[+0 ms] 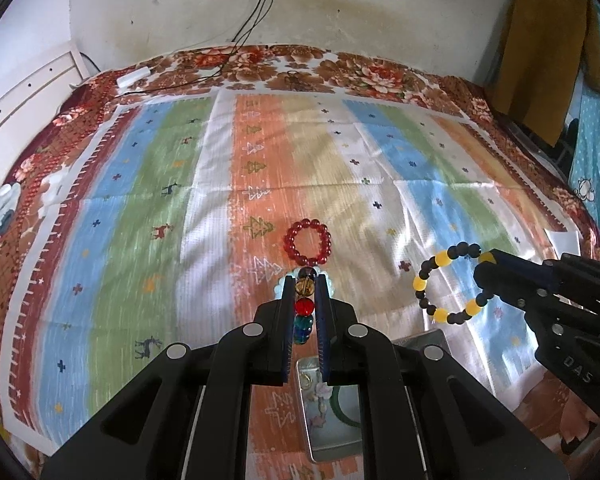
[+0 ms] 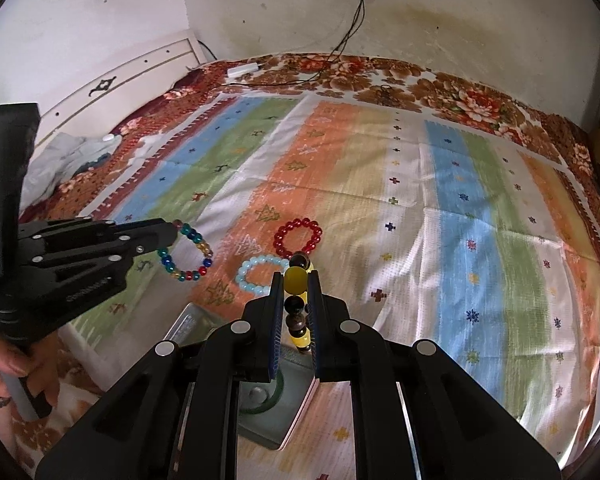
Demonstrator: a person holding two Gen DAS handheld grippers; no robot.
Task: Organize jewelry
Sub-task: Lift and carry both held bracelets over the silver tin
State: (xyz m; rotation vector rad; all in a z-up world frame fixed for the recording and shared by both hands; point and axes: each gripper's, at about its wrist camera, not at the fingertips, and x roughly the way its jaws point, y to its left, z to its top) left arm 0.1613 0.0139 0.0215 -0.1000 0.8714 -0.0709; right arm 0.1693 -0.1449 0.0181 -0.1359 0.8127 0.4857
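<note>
A bed covered by a striped cloth in blue, green, white, orange and tan bands with small printed trees and crosses [image 1: 204,184] fills both views, laid over a brown floral bedspread [image 1: 364,72] that shows along the far edge by the stained white wall [image 1: 340,4]. Near the front edge of the cloth sits an open rectangular metal tin [image 1: 328,450], with a green ring and small trinkets inside, partly hidden behind the gripper fingers. The left gripper [image 1: 305,280] is closed narrowly on a bracelet of multicoloured glass beads [image 2: 188,254], which hangs raised above the cloth. The right gripper [image 2: 296,276] is pinched on a bracelet of black and yellow beads [image 1: 448,284], also lifted clear of the cloth. Lying flat on the orange band beyond the tin are a red bead bracelet [image 1: 308,242] and, just beside it on the nearer side, a pale blue bead bracelet [image 2: 260,276].
</note>
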